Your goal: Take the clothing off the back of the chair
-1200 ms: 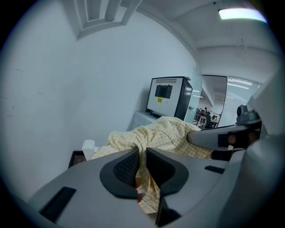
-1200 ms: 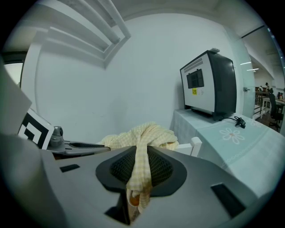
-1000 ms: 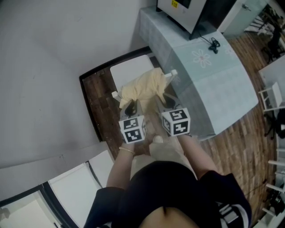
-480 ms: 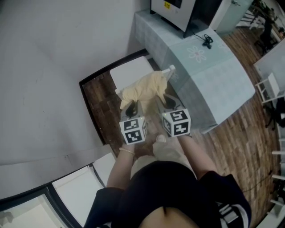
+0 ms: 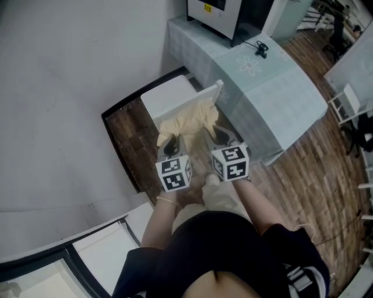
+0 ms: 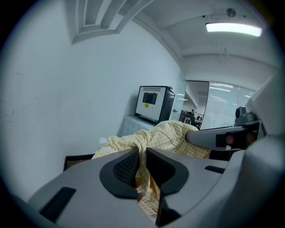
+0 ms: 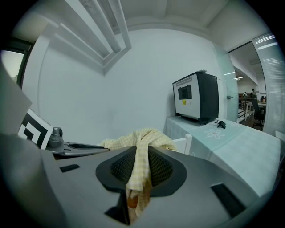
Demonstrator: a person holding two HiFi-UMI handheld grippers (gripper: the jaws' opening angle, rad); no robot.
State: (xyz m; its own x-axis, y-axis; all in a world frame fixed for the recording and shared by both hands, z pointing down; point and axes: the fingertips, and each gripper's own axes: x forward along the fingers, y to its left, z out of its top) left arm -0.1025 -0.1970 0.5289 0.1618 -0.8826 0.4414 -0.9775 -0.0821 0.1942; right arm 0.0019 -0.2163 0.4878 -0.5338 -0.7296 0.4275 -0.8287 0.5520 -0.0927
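A pale yellow checked garment (image 5: 189, 119) hangs bunched between my two grippers, just in front of the white chair (image 5: 175, 93), whose back rail (image 5: 195, 100) shows bare above the cloth. My left gripper (image 5: 169, 142) is shut on a fold of the garment (image 6: 153, 138) at its left side. My right gripper (image 5: 218, 135) is shut on another fold of the garment (image 7: 140, 153), which drapes down between its pads. Whether the cloth still touches the chair back is hard to tell.
A table with a pale blue-green cloth (image 5: 262, 81) stands right of the chair, carrying a boxy machine (image 5: 224, 14) and a black cable (image 5: 261, 48). A light wall (image 5: 64, 75) lies to the left. White chairs (image 5: 344, 102) stand at the far right on wooden floor.
Both grippers have drawn the garment up and back from the chair; the chair's top rail, covered before, now shows bare. The view has shifted a little.
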